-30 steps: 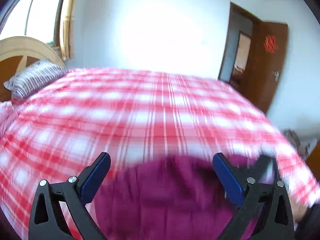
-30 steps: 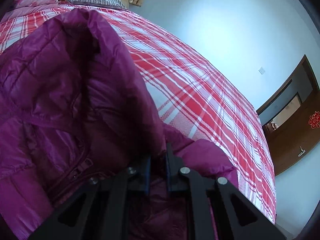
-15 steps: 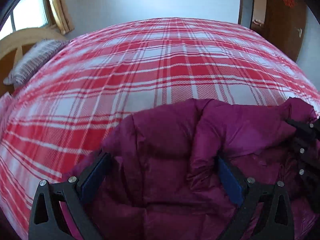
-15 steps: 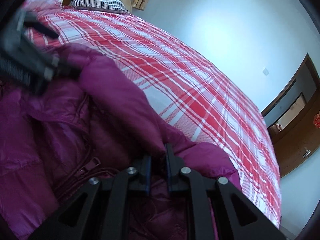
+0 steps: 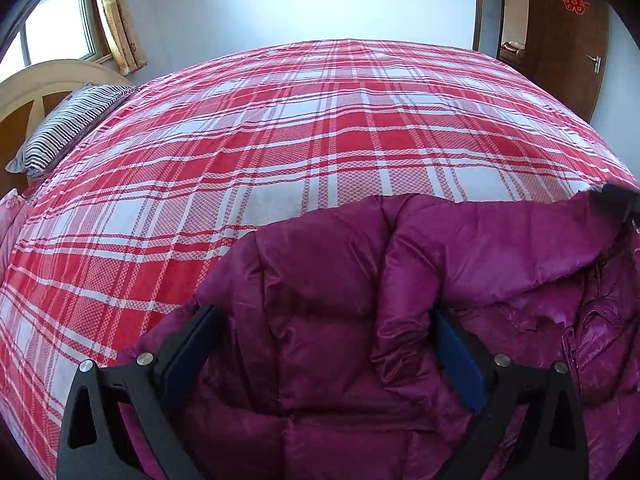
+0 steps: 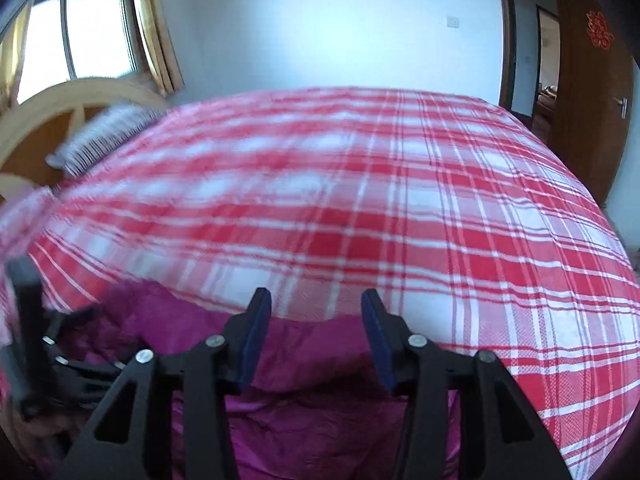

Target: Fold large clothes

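Observation:
A magenta puffer jacket (image 5: 360, 288) lies bunched at the near edge of the bed. My left gripper (image 5: 324, 344) points down onto it with its jaws wide open. A thick fold of the jacket bulges up between the blue pads (image 5: 192, 344), which do not squeeze it. In the right wrist view the jacket (image 6: 312, 360) lies below my right gripper (image 6: 316, 320). Its jaws are opening, with nothing between the pads. The left gripper (image 6: 40, 360) shows blurred at that view's left edge. A dark part of the right gripper (image 5: 616, 200) peeks in at the jacket's right corner.
A red and white plaid sheet (image 5: 320, 140) covers the whole bed beyond the jacket. A striped pillow (image 5: 68, 128) rests against the wooden headboard (image 5: 36, 88) at far left. A brown door (image 5: 568, 40) stands open at far right, a window (image 6: 80, 36) at left.
My right gripper has let go of the jacket fold, opened its jaws, rolled upright and lifted away. My left gripper came down onto the jacket, then held still.

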The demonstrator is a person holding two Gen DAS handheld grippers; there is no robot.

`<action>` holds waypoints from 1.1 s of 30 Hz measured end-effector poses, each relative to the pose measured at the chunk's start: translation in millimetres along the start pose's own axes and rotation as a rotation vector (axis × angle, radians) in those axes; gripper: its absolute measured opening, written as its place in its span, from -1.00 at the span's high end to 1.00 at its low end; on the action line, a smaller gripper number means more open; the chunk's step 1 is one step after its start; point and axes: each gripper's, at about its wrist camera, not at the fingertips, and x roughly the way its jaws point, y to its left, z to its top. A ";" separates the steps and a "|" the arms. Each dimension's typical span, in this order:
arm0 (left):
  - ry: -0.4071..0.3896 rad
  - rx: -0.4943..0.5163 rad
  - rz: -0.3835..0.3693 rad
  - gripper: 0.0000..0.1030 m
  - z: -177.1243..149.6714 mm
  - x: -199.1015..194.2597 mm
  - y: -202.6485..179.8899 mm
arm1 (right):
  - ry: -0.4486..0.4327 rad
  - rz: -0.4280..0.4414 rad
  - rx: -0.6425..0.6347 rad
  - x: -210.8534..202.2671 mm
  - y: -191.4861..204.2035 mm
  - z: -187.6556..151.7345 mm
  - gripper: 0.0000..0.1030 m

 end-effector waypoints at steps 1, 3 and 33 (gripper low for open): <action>-0.004 -0.004 -0.003 -0.98 0.0 -3.9 1.0 | 0.035 -0.034 -0.038 8.4 4.5 -7.6 0.06; -0.047 -0.022 -0.033 -0.98 3.5 -23.3 4.4 | 0.082 -0.092 -0.118 19.4 10.0 -25.5 0.21; 0.004 -0.013 -0.125 -0.98 10.5 17.0 -39.9 | 0.084 -0.055 -0.034 31.2 8.0 -37.5 0.22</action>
